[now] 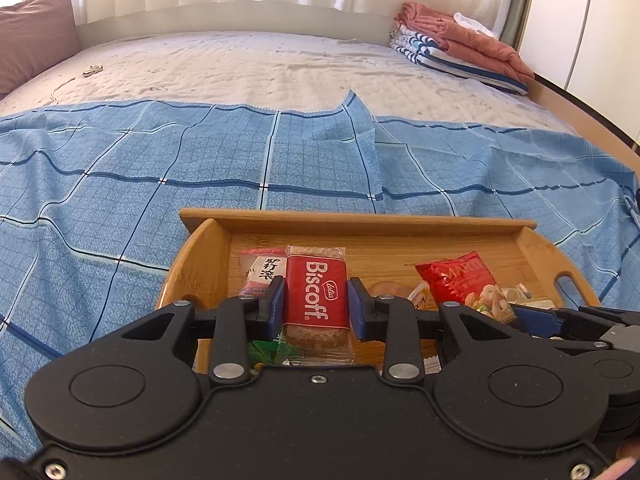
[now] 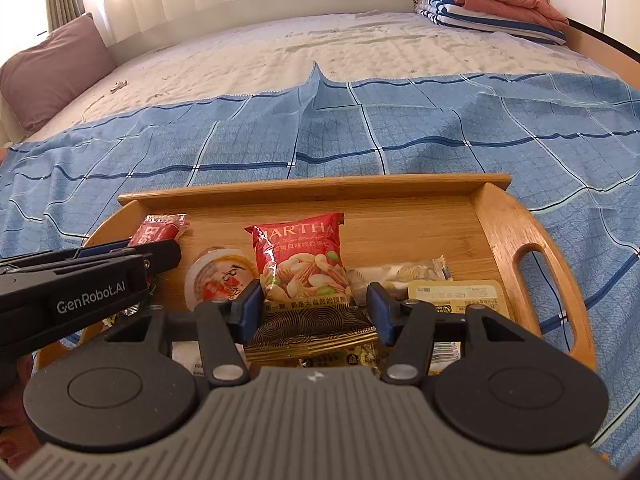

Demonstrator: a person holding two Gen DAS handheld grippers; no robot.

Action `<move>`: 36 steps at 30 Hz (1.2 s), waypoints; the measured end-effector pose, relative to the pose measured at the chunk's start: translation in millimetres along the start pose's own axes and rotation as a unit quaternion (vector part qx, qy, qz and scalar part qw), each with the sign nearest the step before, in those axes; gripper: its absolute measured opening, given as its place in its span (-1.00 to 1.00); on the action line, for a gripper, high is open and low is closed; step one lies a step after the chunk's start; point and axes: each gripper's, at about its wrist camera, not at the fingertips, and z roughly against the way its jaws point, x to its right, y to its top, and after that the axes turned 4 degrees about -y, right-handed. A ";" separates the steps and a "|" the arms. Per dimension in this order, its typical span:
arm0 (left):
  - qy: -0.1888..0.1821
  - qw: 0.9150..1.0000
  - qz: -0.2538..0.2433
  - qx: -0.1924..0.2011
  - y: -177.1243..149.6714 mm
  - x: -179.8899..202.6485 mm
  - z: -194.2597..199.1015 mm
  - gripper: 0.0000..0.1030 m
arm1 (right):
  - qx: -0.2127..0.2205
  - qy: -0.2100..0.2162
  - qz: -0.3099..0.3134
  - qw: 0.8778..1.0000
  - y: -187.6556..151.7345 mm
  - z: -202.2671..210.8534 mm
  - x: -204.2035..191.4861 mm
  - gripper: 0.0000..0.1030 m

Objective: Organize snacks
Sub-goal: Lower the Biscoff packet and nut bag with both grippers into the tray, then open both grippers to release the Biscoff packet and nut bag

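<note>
A wooden tray (image 2: 320, 190) with handle cut-outs lies on a blue checked cloth and holds several snacks. My left gripper (image 1: 316, 300) is shut on a red Biscoff biscuit packet (image 1: 316, 280), held upright over the tray's left part. My right gripper (image 2: 314, 308) is shut on a red mixed-nut packet (image 2: 300, 256) over the tray's middle, its blue pads against the bag's sides. The right wrist view shows the left gripper (image 2: 120, 254) to the left with the Biscoff packet (image 2: 160, 230). In the left wrist view the nut packet (image 1: 460, 280) sits to the right.
In the tray lie a pink packet (image 1: 260, 268), a round jelly cup (image 2: 216, 276), a pale wrapped snack (image 2: 400, 272) and a yellow flat pack (image 2: 456, 292). The blue cloth (image 1: 120, 200) covers a bed. A pillow (image 2: 52, 68) sits back left, folded blankets (image 2: 488, 4) back right.
</note>
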 end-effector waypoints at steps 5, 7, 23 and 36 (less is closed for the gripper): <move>0.004 1.000 -0.004 0.003 -1.1 1.8 -2.5 -0.39 | 0.005 0.001 0.000 1.000 -0.5 -2.6 -0.6 0.18; 0.006 1.000 -0.006 0.004 -1.8 3.2 -2.8 -0.39 | 0.005 0.000 0.004 1.000 -1.1 -3.2 -1.0 0.18; 0.006 1.000 0.004 0.001 -8.1 4.2 -14.0 -0.40 | 0.017 -0.008 0.024 1.000 -5.4 -1.6 -2.6 0.25; 0.004 1.000 0.010 0.015 -8.5 3.6 -6.6 0.02 | 0.025 -0.003 0.026 0.999 -5.2 6.2 -4.0 0.50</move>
